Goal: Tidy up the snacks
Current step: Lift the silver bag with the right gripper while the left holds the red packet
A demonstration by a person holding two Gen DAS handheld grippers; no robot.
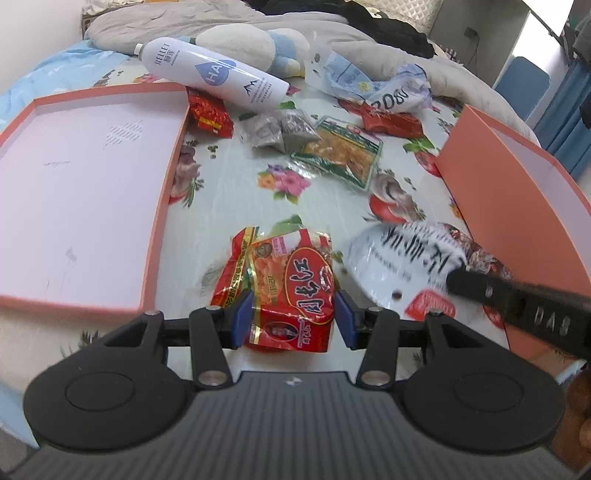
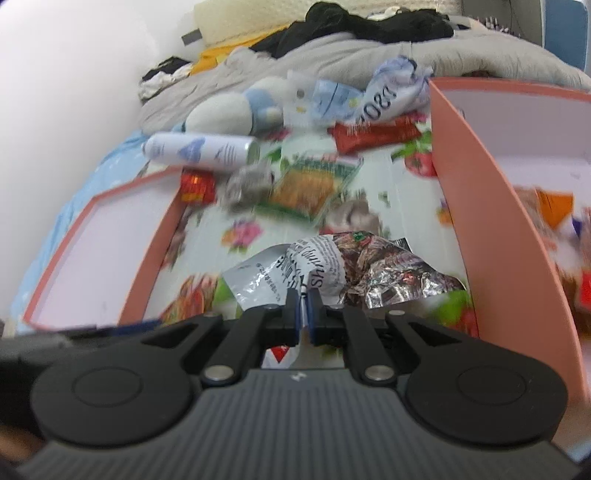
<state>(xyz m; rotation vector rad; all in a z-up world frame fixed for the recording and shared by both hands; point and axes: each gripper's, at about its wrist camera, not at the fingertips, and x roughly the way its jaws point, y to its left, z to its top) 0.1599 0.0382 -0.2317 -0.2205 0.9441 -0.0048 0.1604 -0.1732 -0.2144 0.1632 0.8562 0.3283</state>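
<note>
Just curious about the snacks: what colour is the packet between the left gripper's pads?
Mostly red packet, with yellow trim and an orange window; clearest in the left wrist view.

Home bedroom. Bed (image 1: 229, 173) wearing floral sheet, filling near and middle ground. Grey duvet (image 1: 207, 22) lying bunched along far side, dark clothes (image 2: 373, 20) heaping on it. Plush toy (image 1: 251, 46) lying far centre. Snack packets (image 1: 340, 151) scattering over sheet. Blue curtain (image 1: 569, 122) hanging far right.
</note>
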